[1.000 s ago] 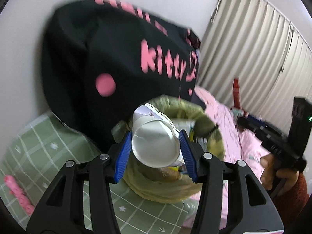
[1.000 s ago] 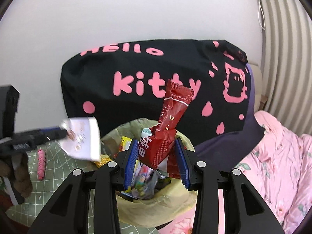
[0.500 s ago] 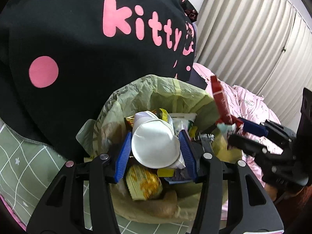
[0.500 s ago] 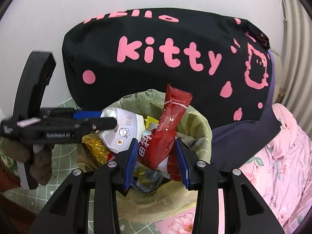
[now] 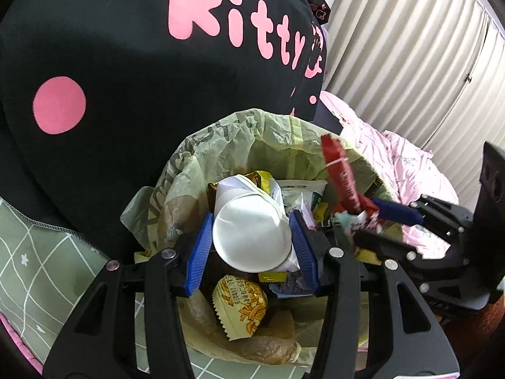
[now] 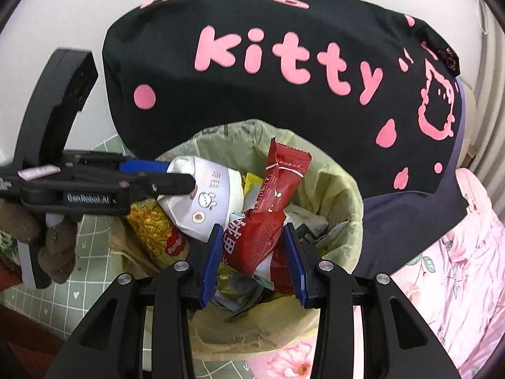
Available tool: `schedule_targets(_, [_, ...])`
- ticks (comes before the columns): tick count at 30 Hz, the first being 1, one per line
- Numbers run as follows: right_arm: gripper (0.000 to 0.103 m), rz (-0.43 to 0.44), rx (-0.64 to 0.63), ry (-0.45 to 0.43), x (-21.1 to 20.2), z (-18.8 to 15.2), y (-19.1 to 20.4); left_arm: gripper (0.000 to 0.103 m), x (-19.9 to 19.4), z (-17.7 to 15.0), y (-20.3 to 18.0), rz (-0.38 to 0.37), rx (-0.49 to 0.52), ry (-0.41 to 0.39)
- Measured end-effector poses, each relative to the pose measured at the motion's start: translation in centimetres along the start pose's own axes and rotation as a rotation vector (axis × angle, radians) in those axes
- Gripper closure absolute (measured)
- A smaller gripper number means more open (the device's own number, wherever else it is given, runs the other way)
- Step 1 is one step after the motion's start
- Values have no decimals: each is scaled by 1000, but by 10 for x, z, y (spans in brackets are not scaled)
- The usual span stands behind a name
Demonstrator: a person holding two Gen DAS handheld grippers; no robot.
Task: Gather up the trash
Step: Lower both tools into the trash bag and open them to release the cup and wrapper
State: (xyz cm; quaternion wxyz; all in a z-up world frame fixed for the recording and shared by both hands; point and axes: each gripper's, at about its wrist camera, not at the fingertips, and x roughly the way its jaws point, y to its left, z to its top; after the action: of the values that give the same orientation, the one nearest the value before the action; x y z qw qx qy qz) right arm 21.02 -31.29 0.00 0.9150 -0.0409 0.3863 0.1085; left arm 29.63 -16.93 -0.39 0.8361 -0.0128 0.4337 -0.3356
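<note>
The left hand-held gripper was clamped on a white paper cup, its blue pads pressed against the cup's two sides and the cup's flat round base turned toward the camera. The cup hung over the open mouth of a trash bin lined with a pale green bag. In the right wrist view the same cup lay tilted on its side above the bin, with a small rabbit drawing on its wall, and the left hand-held gripper reached in from the left, held by a hand in a brown glove.

The right hand-held gripper was closed on a red snack wrapper, whose upper end stood up above the pads while the crumpled lower part was pinched between them, also over the bin's mouth. From the left wrist view, that red wrapper rose at the bin's right rim, with the right hand-held gripper coming in from the right.

Inside the bin lay other wrappers, among them a yellow snack packet near the front. Behind the bin leaned a black cushion with pink lettering. The bin sat on a green checked bedcover, beside pink floral bedding.
</note>
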Motion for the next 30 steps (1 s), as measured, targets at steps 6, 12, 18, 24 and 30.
schedule_targets(6, [66, 20, -14, -6, 0, -3, -4, 56, 7, 7, 2, -24, -39, 30])
schedule_targets(12, [66, 36, -27, -8, 5, -1, -9, 56, 5, 10, 7, -31, -105, 36])
schedule_targets(18, [65, 77, -23, -9, 12, 0, -14, 56, -1, 6, 20, -30, -188, 32])
schedule_targets(24, [65, 97, -5, -21, 14, 4, -15, 56, -8, -1, 14, -16, -165, 18])
schedule_targets(30, [57, 72, 18, -15, 12, 3, -6, 49, -35, -16, 13, -12, -161, -55])
